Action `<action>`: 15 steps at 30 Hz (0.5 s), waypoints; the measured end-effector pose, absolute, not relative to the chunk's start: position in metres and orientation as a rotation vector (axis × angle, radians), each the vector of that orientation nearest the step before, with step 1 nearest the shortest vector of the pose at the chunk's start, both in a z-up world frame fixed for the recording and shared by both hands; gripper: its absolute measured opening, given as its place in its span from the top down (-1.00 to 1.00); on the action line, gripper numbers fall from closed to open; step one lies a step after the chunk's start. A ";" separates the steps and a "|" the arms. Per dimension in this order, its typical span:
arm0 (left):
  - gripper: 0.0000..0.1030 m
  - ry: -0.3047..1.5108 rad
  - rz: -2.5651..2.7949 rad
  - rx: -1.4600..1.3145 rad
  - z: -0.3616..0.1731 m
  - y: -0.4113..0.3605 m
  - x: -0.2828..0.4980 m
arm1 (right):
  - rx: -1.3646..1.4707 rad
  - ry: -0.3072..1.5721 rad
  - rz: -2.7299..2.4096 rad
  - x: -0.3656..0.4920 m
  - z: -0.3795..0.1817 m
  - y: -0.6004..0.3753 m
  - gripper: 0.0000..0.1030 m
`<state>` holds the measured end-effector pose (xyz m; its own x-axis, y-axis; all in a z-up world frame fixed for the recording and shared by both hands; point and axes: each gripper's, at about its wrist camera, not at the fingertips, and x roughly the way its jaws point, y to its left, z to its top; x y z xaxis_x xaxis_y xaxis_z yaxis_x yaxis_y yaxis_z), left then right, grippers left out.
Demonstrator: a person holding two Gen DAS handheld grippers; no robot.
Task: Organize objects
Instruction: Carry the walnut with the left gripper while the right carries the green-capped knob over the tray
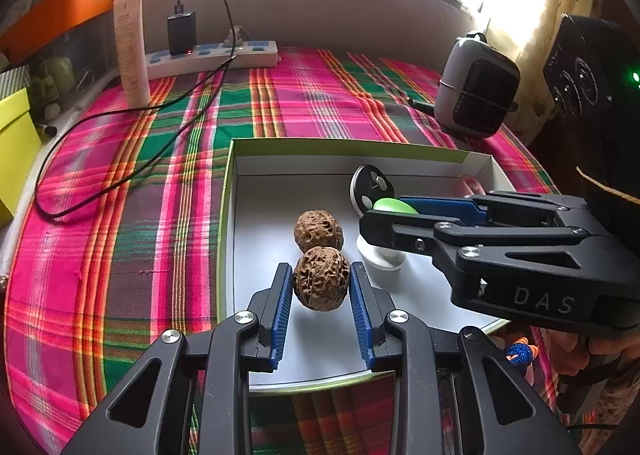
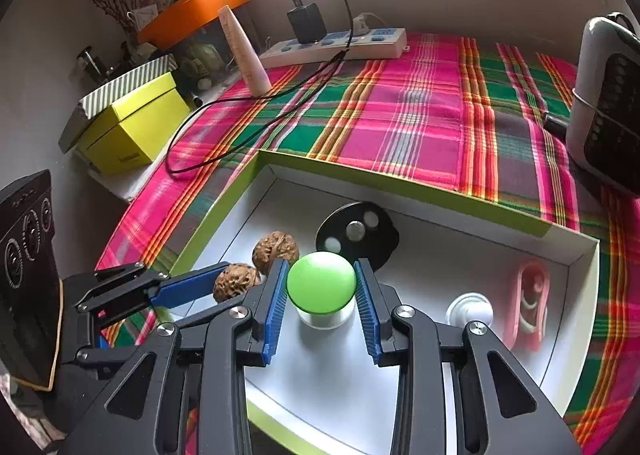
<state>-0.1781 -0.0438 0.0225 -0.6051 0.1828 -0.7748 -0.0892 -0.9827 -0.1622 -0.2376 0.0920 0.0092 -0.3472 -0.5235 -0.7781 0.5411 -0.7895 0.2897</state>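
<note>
A shallow white tray with a green rim (image 1: pixel 230 215) (image 2: pixel 440 207) lies on the plaid cloth. My left gripper (image 1: pixel 322 281) is shut on a brown walnut (image 1: pixel 322 279) (image 2: pixel 236 281), held just above the tray floor. A second walnut (image 1: pixel 319 230) (image 2: pixel 276 249) rests in the tray right behind it. My right gripper (image 2: pixel 321 283) (image 1: pixel 384 215) is shut on a green-capped round object (image 2: pixel 321 282) (image 1: pixel 394 206) with a clear base, over the tray.
The tray also holds a black disc (image 2: pixel 358 233) (image 1: pixel 371 185), a white knob (image 2: pixel 469 309) (image 1: pixel 380 257) and a pink clip (image 2: pixel 530 305). A power strip (image 1: pixel 212 55) with a black cable, a white tube (image 1: pixel 131 47), a grey device (image 1: pixel 476 91) and a yellow box (image 2: pixel 132 131) surround it.
</note>
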 end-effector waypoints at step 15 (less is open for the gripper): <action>0.48 -0.124 2.696 -1.302 0.021 -0.040 -0.180 | 1.189 0.107 -2.184 -0.247 0.011 0.078 0.32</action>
<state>-0.1796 -0.0403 0.0211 -0.6137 0.1659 -0.7719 -0.0946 -0.9861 -0.1368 -0.2471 0.0777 0.0107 -0.3851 -0.4960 -0.7782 0.5696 -0.7913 0.2225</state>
